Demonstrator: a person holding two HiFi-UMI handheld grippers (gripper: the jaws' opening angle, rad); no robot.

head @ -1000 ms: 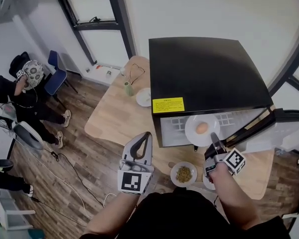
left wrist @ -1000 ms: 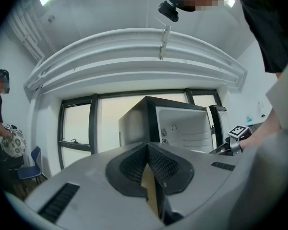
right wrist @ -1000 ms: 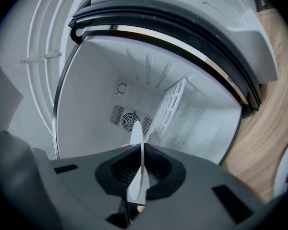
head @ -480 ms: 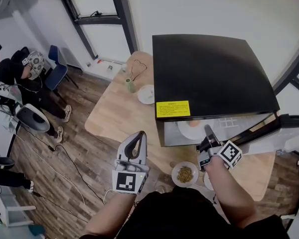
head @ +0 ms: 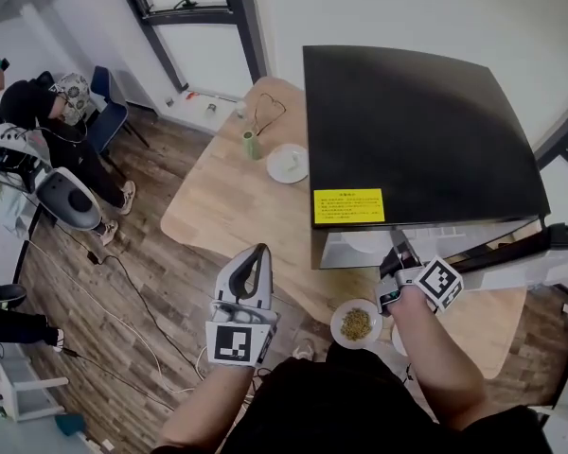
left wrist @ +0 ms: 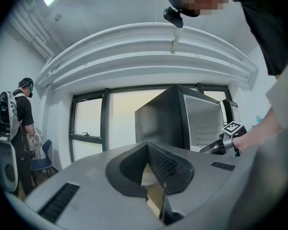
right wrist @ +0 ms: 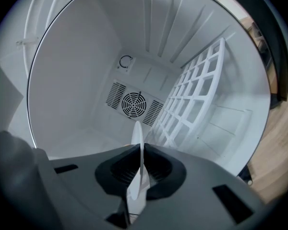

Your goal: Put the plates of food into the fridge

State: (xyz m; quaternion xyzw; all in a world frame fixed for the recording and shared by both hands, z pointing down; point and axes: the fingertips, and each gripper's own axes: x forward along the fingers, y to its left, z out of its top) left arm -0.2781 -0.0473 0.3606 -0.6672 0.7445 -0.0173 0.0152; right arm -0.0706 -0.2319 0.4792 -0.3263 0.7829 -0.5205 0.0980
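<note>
R gripper (head: 398, 253) is clamped on the rim of the white plate (right wrist: 137, 138). The plate runs edge-on fwd from the jaws into the open fridge (head: 417, 130), w/ the wire shelf (right wrist: 192, 104) alongside one plate face (prob. the underside) and the rear fan vent (right wrist: 132, 104) well ahead of the tips. L gripper (head: 258, 253) is closed on nothing, well off to R gripper's left, outside the fridge. Procedure: hold plate level, advance along jaw axis until it is over the shelf, lower till seated flat, then release & retract straight back; a 2nd plate of food (head: 356, 323) sits on the table (head: 237, 206) just behind R gripper.
</note>
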